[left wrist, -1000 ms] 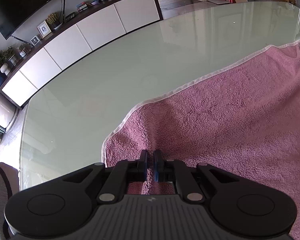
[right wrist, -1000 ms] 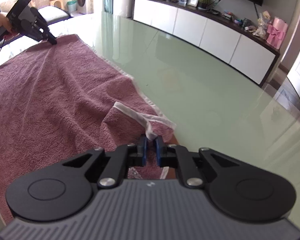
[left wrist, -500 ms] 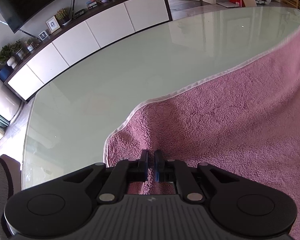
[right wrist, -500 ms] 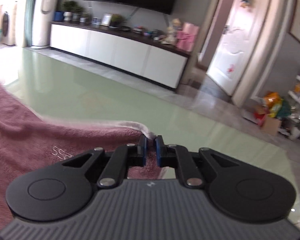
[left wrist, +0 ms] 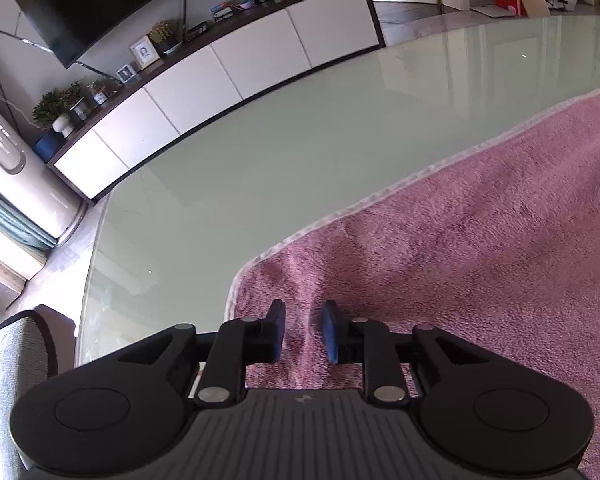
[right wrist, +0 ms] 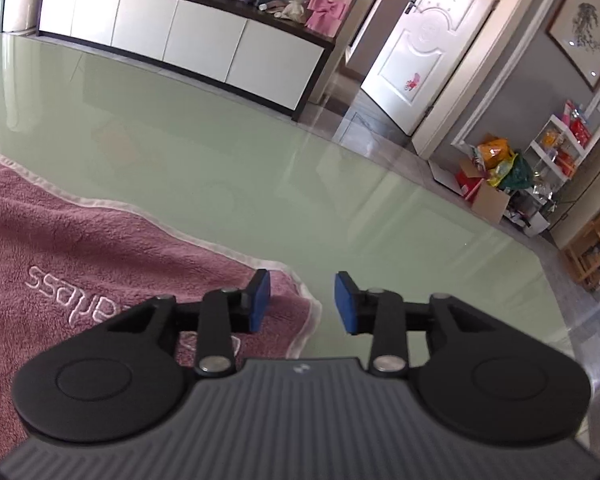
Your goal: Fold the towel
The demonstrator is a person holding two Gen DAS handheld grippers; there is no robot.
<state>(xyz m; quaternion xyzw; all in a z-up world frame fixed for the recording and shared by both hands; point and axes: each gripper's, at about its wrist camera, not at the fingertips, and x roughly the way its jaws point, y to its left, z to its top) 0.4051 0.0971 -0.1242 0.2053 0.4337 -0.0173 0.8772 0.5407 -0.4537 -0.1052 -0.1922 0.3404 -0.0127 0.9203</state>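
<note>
Where glass gleams, fluffy pink towel (left wrist: 480, 240) — white-hemmed

towel (right wrist: 80, 248) has upside-down stitched letters, partly hidden: "…arless".

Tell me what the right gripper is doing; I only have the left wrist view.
Observer: The right gripper has just been opening. Its jaws stand apart above the towel corner, and nothing is pinched.
Operator: Describe the towel on that side.
Observer: It lies flat on the glass table, with embroidered lettering near that corner.
Operator: Report what's on the wall beyond.
Observer: A framed picture hangs to the right of the white door.
</note>
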